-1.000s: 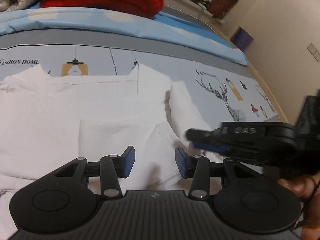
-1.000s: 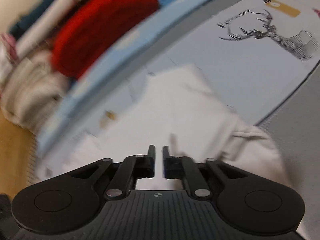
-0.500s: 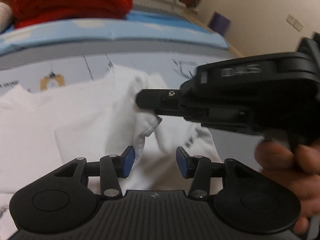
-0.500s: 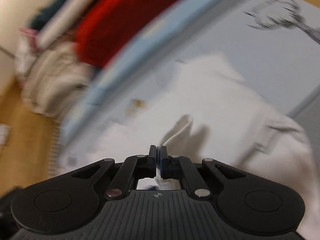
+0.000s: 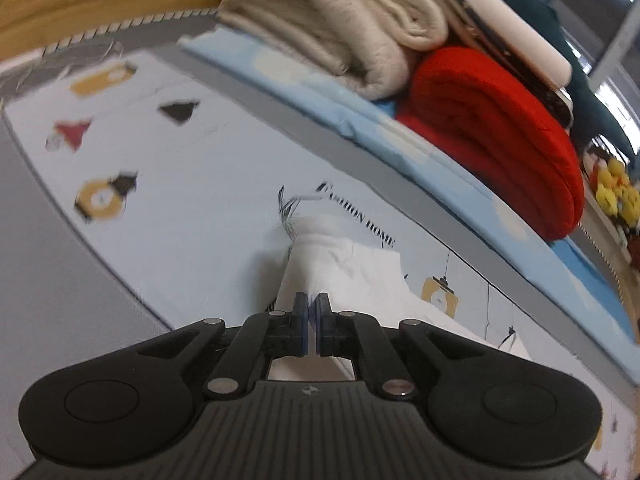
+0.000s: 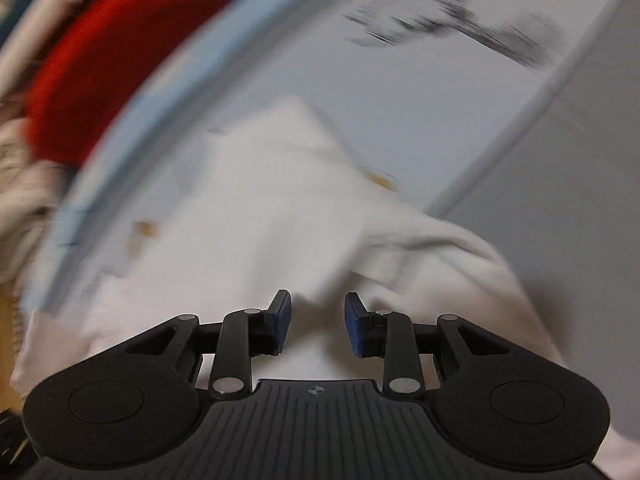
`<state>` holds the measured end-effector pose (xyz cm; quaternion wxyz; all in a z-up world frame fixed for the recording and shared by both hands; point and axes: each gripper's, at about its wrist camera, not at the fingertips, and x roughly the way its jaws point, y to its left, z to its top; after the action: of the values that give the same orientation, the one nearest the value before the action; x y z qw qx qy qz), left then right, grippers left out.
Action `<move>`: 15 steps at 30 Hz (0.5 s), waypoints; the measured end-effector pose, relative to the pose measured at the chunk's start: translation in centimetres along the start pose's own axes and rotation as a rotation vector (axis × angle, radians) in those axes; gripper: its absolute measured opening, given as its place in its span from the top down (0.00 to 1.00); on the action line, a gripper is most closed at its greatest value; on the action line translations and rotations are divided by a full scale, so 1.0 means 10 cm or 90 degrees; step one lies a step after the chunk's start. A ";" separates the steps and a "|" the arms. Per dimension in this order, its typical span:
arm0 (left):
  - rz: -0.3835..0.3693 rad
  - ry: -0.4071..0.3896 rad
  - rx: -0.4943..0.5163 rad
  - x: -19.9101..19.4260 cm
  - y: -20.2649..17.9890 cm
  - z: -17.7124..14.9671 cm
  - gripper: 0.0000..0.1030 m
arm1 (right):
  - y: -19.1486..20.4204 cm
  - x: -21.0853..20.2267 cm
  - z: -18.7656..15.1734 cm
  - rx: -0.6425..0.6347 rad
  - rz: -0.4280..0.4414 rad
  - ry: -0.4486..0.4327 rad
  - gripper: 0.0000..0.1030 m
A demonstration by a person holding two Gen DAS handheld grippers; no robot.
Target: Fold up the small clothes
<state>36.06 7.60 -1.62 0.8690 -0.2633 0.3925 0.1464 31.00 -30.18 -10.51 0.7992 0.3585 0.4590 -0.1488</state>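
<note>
Right wrist view is heavily motion-blurred: bed print and the stacked textiles at its left edge are smeared, and the garment's edges are hard to trace. Left wrist view is sharper, with blur only toward the left margin. Neither hand-held gripper shows in the other's view, and no hand is in frame.

Left hand-held gripper is angled down at the bed, clenched on a pinched fold of the white garment; its jaws have just closed, with cloth tented up between the blue pads. The rest of the garment trails off to the right and is cut off behind the gripper body.

Right hand-held gripper also points down, released: its jaws have just opened and the pads stand apart, with nothing pressed between them. The white garment lies spread on the bed below it, rumpled into a thick ridge on the right.

The garment sits on the printed bedsheet, partly covering its "HOME" lettering. Behind it, a light blue folded sheet carries a beige blanket and a red blanket. Yellow plush toys sit at the far right.
</note>
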 end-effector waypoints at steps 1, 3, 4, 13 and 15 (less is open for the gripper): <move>-0.005 0.016 -0.024 0.01 0.04 -0.01 0.97 | -0.04 0.02 -0.02 0.019 -0.010 0.010 0.67; -0.015 0.048 -0.045 0.07 0.08 -0.04 0.97 | -0.07 0.07 -0.03 0.032 -0.005 0.029 0.64; -0.017 0.064 -0.051 0.13 0.10 -0.04 0.95 | -0.08 0.09 -0.04 0.037 0.003 0.034 0.64; -0.006 0.135 -0.216 0.45 0.66 0.02 0.73 | -0.15 0.13 0.10 0.118 0.071 0.011 0.64; -0.004 0.129 -0.233 0.49 0.73 0.07 0.73 | -0.16 0.12 0.14 0.128 0.069 0.009 0.64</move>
<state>36.23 14.21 -7.47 0.7631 -0.4314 0.4441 0.1850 31.60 -32.20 -11.82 0.7626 0.4622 0.4277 -0.1482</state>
